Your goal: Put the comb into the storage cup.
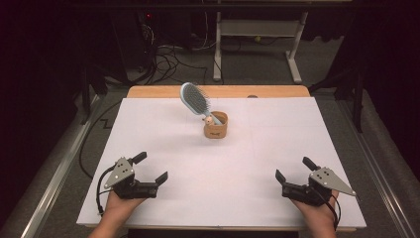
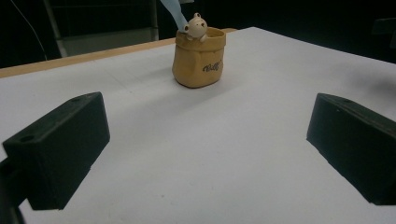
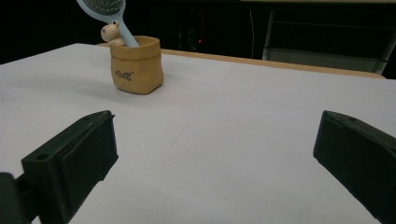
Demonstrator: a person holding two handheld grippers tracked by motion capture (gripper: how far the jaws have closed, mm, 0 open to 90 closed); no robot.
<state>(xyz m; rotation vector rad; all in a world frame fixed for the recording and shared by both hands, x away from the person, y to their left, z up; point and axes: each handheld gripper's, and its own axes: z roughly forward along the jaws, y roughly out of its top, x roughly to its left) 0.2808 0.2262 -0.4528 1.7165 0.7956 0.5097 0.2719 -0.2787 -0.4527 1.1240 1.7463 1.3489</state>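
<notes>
White sheeting covers the table (image 1: 163, 144), with a bare wooden strip showing along its far edge.

Left gripper (image 1: 150, 167): positioned at the near left of the table, held in the person's left hand (image 1: 116, 206). Its jaws stand wide apart with nothing between them. In the left gripper view the two black jaws frame bare white surface, and the pot lies well beyond them.

Centre: a tan pot (image 1: 216, 125) shaped like a small paper bag stands upright at the far middle of the table, well apart from both grippers. Dark lettering marks its front; the wording is too small to read. A small cream bear figure (image 1: 210, 119) sits at the pot's rim. A light blue hairbrush (image 1: 194, 99) stands handle-down in the pot and leans toward the far left, its bristle head above the rim.

Right gripper (image 1: 295, 169): positioned at the near right of the table, held in the person's right hand (image 1: 319, 213). Its jaws are likewise spread wide and grip nothing. A black cable runs back from the body near the wrist. In the right gripper view the pot stands far off to the left of the jaws.
</notes>
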